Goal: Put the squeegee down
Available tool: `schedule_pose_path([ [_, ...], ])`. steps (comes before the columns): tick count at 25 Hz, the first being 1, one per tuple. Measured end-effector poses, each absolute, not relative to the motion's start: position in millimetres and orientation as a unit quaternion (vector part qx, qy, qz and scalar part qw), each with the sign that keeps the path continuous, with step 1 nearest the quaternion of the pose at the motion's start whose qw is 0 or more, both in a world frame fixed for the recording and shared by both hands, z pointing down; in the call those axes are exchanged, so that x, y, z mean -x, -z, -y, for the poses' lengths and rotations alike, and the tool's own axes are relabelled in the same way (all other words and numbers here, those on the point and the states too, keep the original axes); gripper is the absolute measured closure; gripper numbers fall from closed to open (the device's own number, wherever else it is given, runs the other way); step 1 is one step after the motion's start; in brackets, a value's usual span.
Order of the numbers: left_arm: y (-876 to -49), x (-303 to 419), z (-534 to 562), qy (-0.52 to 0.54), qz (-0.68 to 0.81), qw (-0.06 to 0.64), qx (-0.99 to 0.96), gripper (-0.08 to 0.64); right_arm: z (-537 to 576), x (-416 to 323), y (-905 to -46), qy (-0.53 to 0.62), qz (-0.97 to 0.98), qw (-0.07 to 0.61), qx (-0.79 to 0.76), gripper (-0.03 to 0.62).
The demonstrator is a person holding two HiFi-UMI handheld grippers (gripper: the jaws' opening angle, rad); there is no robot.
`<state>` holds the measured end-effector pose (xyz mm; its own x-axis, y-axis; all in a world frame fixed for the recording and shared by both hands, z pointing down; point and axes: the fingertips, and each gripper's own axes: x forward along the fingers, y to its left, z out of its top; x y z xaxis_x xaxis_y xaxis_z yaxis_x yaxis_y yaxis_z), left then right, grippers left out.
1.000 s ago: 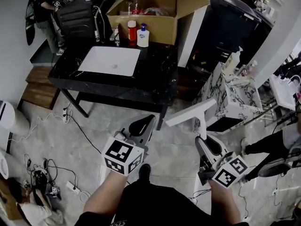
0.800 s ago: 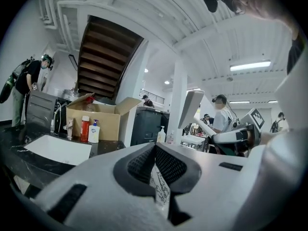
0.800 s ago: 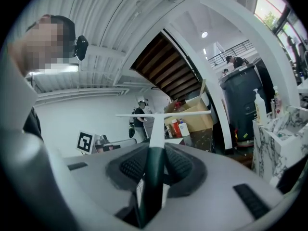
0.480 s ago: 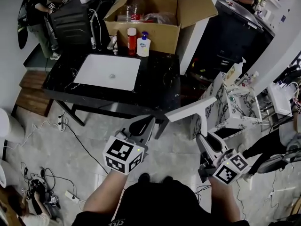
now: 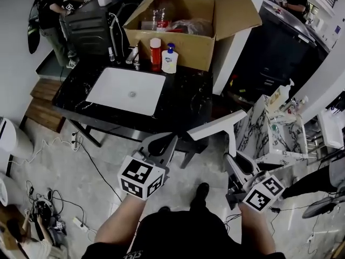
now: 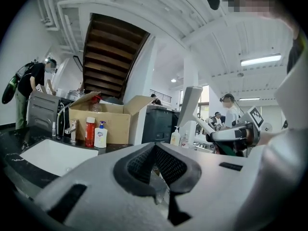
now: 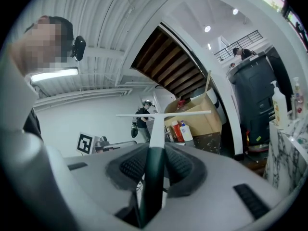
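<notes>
The squeegee has a long white blade on a white stem with a dark green grip. My right gripper is shut on that grip and holds the squeegee nearly level, with the blade above the front right corner of the black counter. In the right gripper view the squeegee runs straight out from between the pads of the right gripper. My left gripper hovers at the counter's front edge, left of the squeegee. In its own view the left gripper has its pads meeting, with nothing between them.
A white sink is set into the counter. At the back stand a red bottle, a soap dispenser and an open cardboard box. A marbled cabinet stands to the right. Cables trail on the floor, and a person stands at the back left.
Both grippers have moved forward together towards the counter. The squeegee blade, earlier over the floor in front of it, now reaches the counter's front right corner. Neither grip has changed.
</notes>
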<state>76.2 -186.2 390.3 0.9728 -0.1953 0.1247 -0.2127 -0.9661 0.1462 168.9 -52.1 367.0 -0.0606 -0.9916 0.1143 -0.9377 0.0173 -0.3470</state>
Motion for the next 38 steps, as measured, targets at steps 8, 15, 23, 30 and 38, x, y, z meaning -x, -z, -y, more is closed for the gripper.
schedule_pose_path([
  [8,-398.7,-163.7,207.0,-0.076,0.148,0.08,-0.983,0.551,86.6,-263.1,-384.1,0.183,-0.743,0.075,0.639,0.494],
  [15,-400.7,-221.0,222.3,-0.09,0.196,0.085,-0.973,0.551,110.5,-331.1,-393.6,0.203,-0.772,0.078,0.597,0.494],
  [23,-413.8,-227.2,247.3,-0.088,0.246,0.103,-0.96,0.551,153.7,-346.2,-410.1,0.221,-0.801,0.057,0.553,0.494],
  [30,-416.0,-186.9,303.3,-0.075,0.277,0.103,-0.952,0.551,210.0,-322.9,-406.2,0.212,-0.806,0.035,0.551,0.494],
  [38,-422.6,-164.0,333.6,-0.066,0.272,0.119,-0.953,0.551,248.8,-306.4,-413.8,0.207,-0.8,0.009,0.563,0.494],
])
